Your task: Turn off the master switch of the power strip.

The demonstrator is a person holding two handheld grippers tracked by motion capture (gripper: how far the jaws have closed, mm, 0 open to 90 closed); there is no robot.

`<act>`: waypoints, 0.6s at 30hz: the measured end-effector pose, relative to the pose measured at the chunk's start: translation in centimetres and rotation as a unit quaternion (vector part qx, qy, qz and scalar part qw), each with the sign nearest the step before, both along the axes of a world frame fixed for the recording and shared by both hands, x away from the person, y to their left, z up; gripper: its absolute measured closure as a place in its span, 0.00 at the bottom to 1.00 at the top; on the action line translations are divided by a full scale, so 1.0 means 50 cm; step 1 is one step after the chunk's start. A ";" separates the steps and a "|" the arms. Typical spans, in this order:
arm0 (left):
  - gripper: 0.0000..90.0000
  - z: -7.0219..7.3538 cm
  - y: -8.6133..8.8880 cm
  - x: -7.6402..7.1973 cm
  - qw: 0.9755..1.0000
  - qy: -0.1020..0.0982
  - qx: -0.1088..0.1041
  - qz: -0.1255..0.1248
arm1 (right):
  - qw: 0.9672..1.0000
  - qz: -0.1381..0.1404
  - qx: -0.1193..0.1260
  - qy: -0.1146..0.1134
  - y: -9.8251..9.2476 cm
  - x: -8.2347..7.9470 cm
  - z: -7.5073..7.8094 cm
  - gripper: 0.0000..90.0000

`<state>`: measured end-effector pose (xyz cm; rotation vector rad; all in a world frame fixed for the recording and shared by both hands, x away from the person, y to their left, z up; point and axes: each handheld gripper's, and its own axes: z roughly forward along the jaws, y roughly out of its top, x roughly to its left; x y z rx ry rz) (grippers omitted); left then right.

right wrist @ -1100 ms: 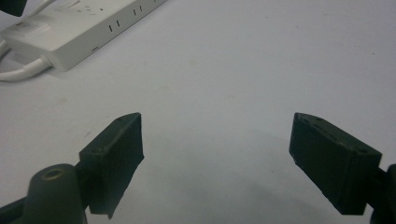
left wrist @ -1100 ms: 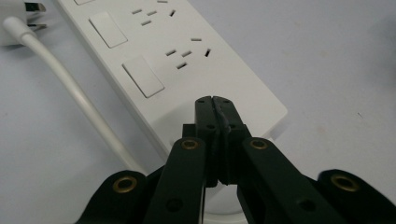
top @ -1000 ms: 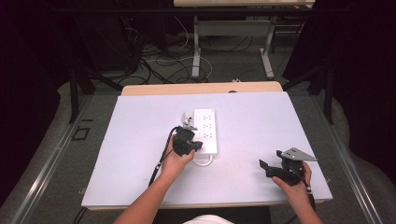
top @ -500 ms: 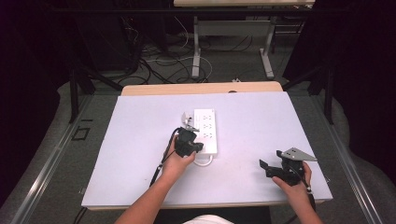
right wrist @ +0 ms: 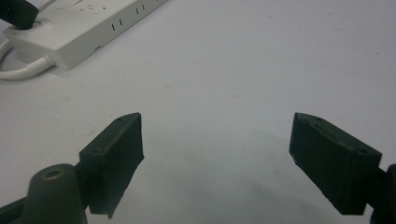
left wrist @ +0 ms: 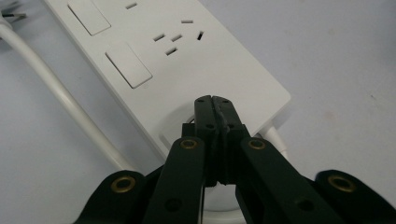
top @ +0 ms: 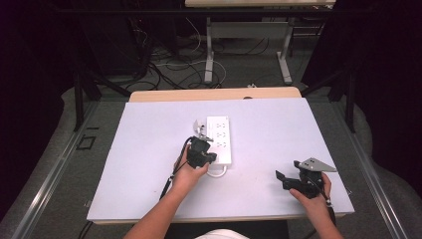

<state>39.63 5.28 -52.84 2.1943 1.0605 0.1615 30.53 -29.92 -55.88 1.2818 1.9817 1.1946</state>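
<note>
A white power strip (top: 219, 139) lies in the middle of the white tabletop (top: 278, 129), with its cord (top: 217, 173) looping out at the near end. My left gripper (top: 212, 158) is shut, nothing between its jaws. Its closed tips (left wrist: 213, 101) rest on a round recess at the near end of the power strip (left wrist: 187, 60), just past the last switch (left wrist: 128, 65). My right gripper (top: 284, 180) sits low at the table's near right and points left toward the strip. It stands open (right wrist: 217, 158) over bare table, and the power strip (right wrist: 79, 28) lies far off at the upper left.
The cord's white plug (top: 199, 127) lies on the table just left of the strip's far end. The cord (left wrist: 60, 93) runs along the strip's side. A wooden table edge (top: 214, 94) shows behind the white top, and beyond it are desk legs and floor cables (top: 184, 59).
</note>
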 end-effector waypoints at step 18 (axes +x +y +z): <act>1.00 0.004 0.007 0.004 1.000 0.009 -0.014 0.010 | 1.000 -0.003 0.001 -0.003 -0.004 0.002 -0.001 0.19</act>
